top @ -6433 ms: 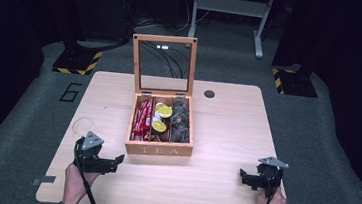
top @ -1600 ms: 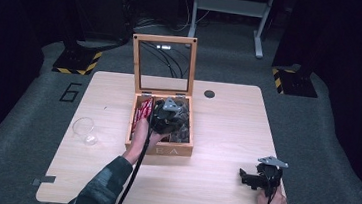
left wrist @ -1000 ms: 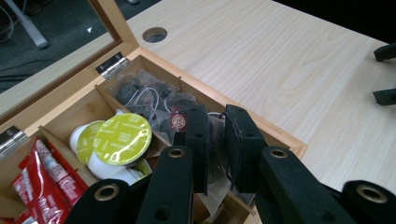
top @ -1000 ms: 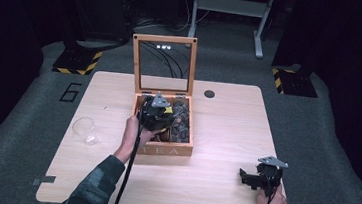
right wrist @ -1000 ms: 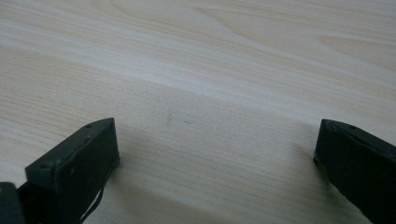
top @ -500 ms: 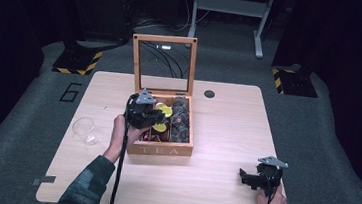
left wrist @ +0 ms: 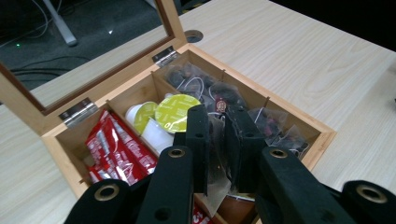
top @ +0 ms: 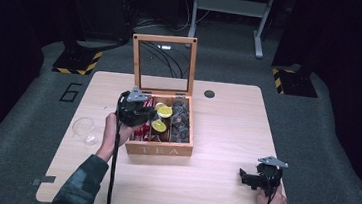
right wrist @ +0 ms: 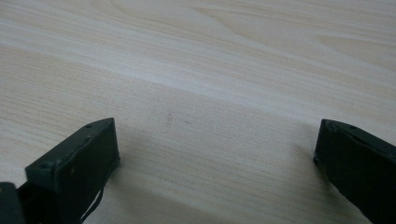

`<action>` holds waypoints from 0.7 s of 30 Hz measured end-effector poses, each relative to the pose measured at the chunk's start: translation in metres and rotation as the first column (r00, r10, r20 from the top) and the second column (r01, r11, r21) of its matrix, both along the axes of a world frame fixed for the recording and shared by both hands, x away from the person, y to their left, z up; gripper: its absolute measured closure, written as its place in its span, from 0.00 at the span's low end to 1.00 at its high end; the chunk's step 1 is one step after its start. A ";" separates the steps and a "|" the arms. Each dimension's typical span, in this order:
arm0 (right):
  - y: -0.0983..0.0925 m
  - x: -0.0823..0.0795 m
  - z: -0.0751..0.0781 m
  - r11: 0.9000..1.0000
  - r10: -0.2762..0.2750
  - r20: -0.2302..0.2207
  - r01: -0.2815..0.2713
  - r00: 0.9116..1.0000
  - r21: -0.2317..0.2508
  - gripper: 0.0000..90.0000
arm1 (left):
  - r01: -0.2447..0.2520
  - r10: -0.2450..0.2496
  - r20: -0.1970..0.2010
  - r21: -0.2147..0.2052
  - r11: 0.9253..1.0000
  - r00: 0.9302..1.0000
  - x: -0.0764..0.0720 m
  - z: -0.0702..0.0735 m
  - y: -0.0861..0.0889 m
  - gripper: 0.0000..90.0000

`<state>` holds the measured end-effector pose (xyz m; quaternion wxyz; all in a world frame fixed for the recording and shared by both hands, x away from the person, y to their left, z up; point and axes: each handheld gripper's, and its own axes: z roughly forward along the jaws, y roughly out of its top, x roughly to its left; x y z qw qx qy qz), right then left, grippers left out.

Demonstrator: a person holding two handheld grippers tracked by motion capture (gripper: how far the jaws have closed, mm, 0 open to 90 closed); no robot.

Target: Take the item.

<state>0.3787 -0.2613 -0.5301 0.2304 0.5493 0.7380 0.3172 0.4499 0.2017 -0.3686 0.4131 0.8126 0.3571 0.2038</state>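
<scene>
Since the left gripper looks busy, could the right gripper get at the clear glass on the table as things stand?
Probably not easily: the right gripper sits open at the table's near right corner, while the glass stands at the far left, with the tea box and left gripper between.

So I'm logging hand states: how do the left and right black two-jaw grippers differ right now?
The left gripper is raised over the open wooden tea box, jaws pinching a clear tea-bag sachet. The right gripper sits low at the light wooden table, near its front right corner, jaws wide apart and empty. Both are hand-held, with trailing cables.
</scene>
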 end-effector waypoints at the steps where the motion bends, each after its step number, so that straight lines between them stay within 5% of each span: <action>1: 0.000 0.000 0.000 1.000 0.000 0.000 0.000 1.000 0.000 0.00 | -0.004 0.004 0.000 0.000 1.000 1.000 -0.001 0.000 0.002 0.89; 21: 0.000 0.000 0.000 1.000 -0.001 0.000 0.001 1.000 -0.001 0.00 | -0.083 0.083 0.010 -0.017 0.996 0.996 -0.011 -0.003 0.048 0.89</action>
